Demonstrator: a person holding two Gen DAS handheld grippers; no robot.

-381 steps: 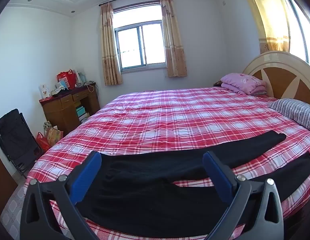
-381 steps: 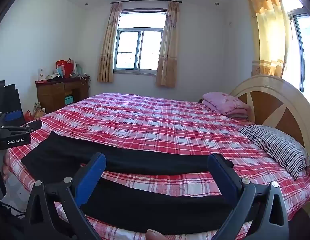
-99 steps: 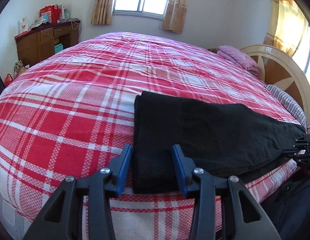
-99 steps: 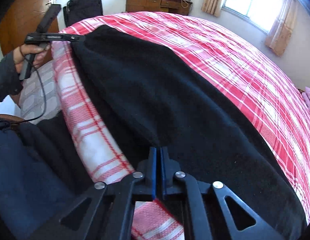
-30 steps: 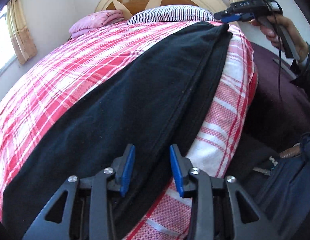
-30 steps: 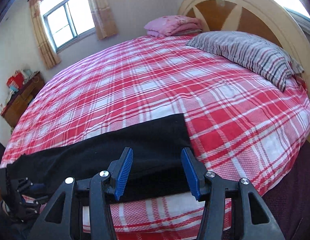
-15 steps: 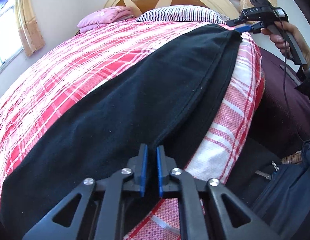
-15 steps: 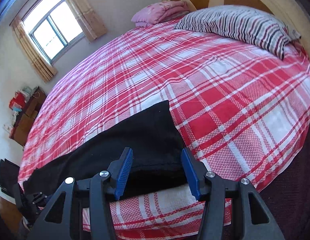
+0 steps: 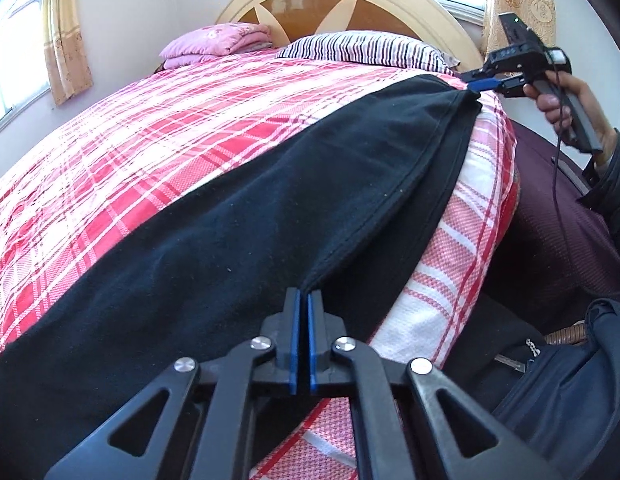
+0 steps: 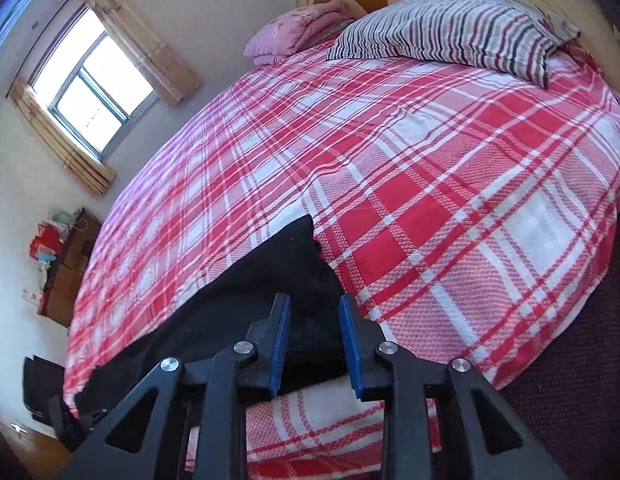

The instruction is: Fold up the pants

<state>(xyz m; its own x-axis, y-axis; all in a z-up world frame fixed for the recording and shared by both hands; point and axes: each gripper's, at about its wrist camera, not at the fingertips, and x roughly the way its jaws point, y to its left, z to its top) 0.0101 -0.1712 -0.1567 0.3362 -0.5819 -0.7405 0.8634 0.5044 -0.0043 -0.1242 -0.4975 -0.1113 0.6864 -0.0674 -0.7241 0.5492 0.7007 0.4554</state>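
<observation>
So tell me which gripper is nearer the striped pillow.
Right. The right gripper sits at the pants end by the striped pillow; the left gripper pinches their far end.

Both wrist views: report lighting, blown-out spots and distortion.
Left wrist view: daylit; fisheye bows the plaid bedspread; black pants keep only faint seam detail; window blown out. Right wrist view: window glares white, striped pillow sharp, frame corners vignetted dark.
</observation>
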